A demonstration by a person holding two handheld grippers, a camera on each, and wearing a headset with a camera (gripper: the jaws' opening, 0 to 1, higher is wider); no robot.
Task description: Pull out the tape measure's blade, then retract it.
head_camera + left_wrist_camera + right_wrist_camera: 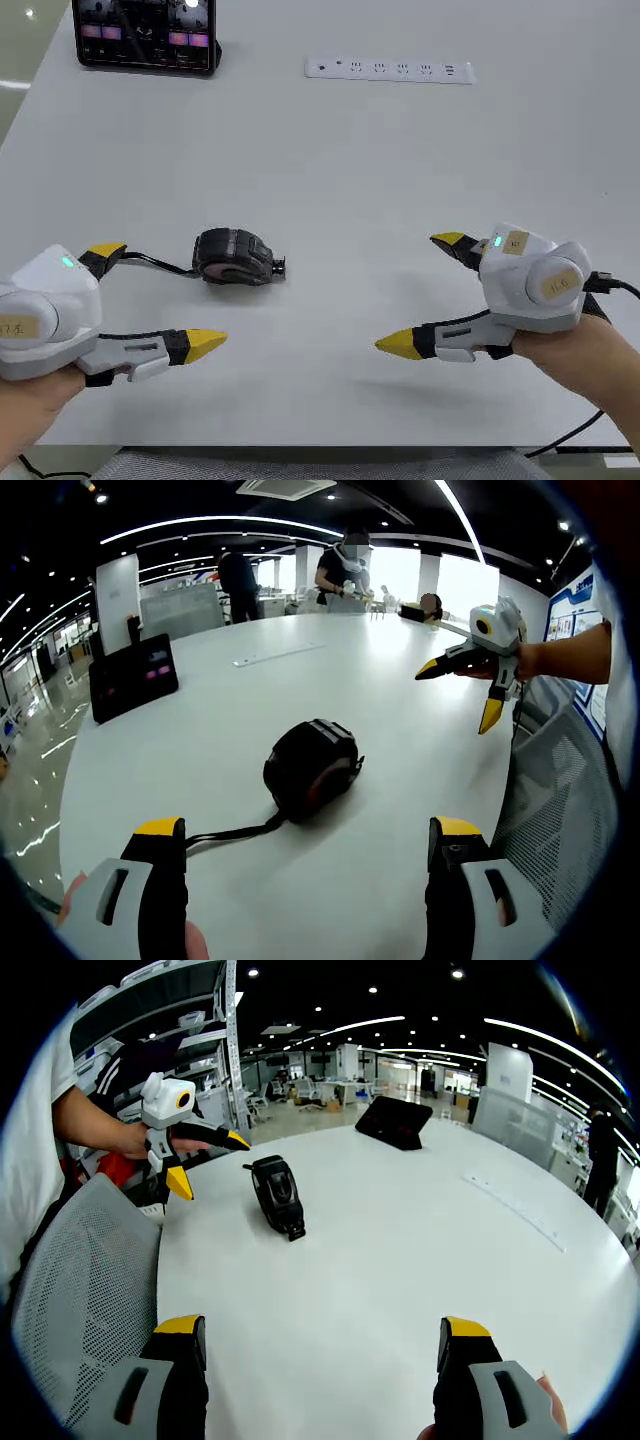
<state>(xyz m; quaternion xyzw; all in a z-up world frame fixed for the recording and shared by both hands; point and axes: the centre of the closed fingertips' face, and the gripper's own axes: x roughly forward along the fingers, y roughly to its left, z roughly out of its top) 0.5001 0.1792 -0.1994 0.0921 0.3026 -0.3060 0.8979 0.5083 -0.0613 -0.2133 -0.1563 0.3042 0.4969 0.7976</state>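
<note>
A black tape measure lies on the white table left of centre, its blade tip facing right and a black strap trailing left. It also lies ahead in the left gripper view and farther off in the right gripper view. My left gripper stands open at the lower left, close to the strap end, nothing between its yellow tips. My right gripper stands open at the lower right, well apart from the tape measure and empty.
A white power strip lies at the far side of the table. A dark tablet on a stand sits at the far left. A mesh chair stands by the near edge. People stand in the background.
</note>
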